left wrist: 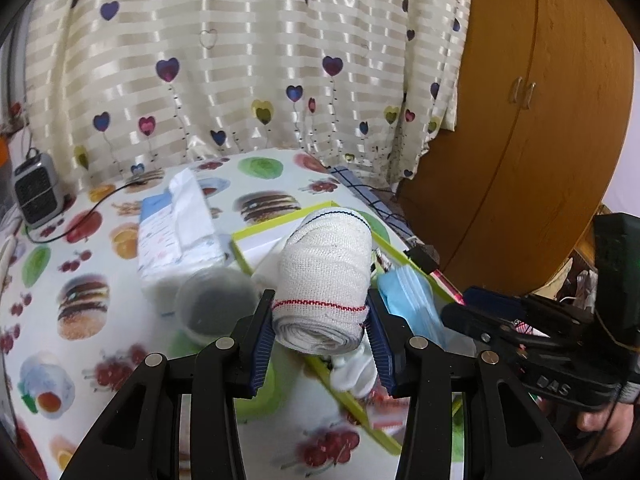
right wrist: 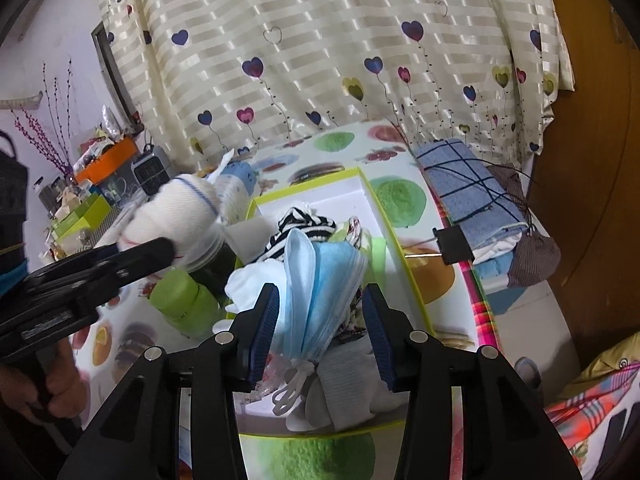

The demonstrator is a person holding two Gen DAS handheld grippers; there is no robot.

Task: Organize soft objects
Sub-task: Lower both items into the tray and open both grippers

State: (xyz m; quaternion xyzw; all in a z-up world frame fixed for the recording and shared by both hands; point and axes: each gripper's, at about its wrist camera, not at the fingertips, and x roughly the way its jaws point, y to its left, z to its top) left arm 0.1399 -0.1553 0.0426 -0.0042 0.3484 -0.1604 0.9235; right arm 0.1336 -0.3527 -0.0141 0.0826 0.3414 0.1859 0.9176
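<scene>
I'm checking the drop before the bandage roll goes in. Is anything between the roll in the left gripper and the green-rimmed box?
Nothing visibly blocks the way. The left gripper holds the bandage roll near the box's left edge. The box already holds blue masks and white socks at the near end; its far end looks bare.

Bandage roll (left wrist: pixel 324 276) above box (right wrist: pixel 400 240) edge; masks (right wrist: pixel 320 280) in box; tissue pack (left wrist: pixel 176 232) left.
</scene>
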